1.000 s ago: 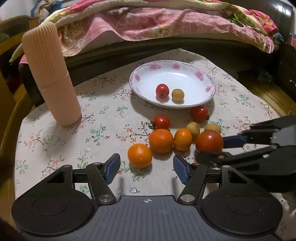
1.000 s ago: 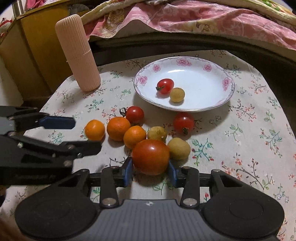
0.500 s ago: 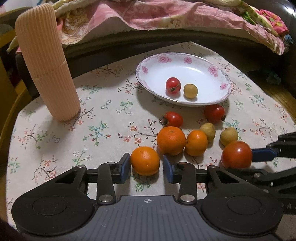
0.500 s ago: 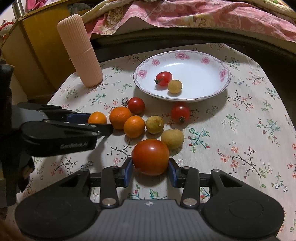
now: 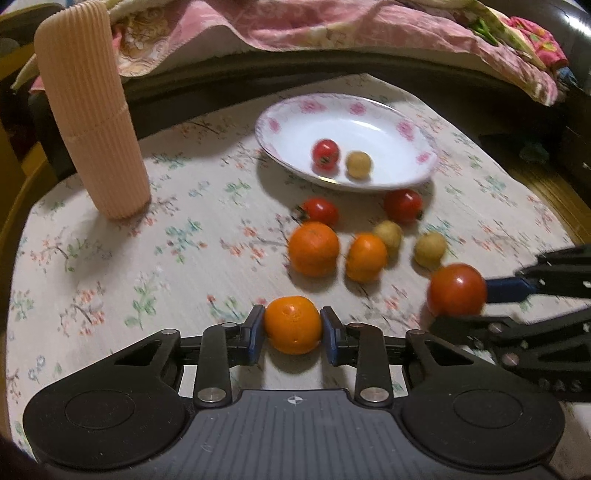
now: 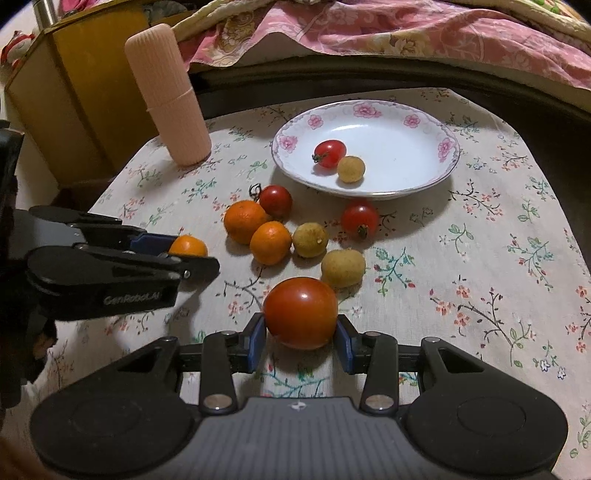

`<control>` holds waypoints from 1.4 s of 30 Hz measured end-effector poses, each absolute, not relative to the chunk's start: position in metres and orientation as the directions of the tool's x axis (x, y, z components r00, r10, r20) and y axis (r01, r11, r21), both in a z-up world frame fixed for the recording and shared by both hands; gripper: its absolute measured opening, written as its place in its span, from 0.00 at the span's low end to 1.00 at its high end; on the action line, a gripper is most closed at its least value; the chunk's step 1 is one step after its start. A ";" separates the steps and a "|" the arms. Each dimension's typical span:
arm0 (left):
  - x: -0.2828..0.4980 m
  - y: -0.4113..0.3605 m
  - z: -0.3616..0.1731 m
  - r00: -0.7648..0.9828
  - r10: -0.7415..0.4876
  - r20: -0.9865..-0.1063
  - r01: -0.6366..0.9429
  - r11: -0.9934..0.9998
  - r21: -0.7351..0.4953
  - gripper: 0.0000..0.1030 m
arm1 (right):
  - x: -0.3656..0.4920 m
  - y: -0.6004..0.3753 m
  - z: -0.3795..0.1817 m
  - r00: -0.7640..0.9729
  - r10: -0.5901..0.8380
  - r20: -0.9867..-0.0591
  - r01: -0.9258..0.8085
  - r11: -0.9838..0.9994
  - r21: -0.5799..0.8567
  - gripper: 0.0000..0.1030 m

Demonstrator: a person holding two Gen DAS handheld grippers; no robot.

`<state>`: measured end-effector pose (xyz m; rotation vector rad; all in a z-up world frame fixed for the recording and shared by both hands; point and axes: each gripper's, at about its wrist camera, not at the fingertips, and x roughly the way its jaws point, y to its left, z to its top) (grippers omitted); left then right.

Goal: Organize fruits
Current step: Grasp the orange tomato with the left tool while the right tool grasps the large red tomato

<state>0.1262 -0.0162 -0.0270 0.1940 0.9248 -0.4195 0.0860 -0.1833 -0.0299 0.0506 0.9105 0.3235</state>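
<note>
Left gripper (image 5: 292,329): blue pads pressed on either side of a small orange (image 5: 292,325), low over the floral tablecloth (image 5: 147,258); seen from the right wrist view at (image 6: 192,254)
Right gripper (image 6: 301,334): fingers closed narrow around a large red tomato (image 6: 300,313), just above the cloth; seen from the left wrist view at (image 5: 458,299)
Plate (image 6: 406,122): white with pink flowers on the rim, at the far side of the table, holding one cherry tomato (image 6: 330,153) touching one longan (image 6: 351,169)
Loose fruit between plate and grippers: two oranges (image 6: 245,221) (image 6: 270,243) touching, two cherry tomatoes (image 6: 275,200) (image 6: 359,219), two more yellowish longans (image 6: 310,240) (image 6: 343,267)
Ribbed pink cup (image 6: 168,99): upright at the far left corner, well apart from the fruit
Background: pink floral bedding (image 6: 369,33) behind the table
</note>
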 end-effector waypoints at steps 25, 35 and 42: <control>0.073 -0.020 -0.030 0.491 -0.322 -0.810 0.565 0.825 0.015 0.48 | 0.057 -0.182 -0.033 0.549 0.319 -0.772 -0.351 0.927 0.133 0.42; 0.072 -0.022 -0.031 0.492 -0.320 -0.810 0.571 0.820 0.023 0.61 | 0.063 -0.186 -0.032 0.548 0.332 -0.767 -0.344 0.926 0.156 0.43; 0.074 -0.024 -0.031 0.492 -0.313 -0.813 0.569 0.822 0.028 0.63 | 0.064 -0.183 -0.033 0.548 0.335 -0.766 -0.350 0.924 0.153 0.46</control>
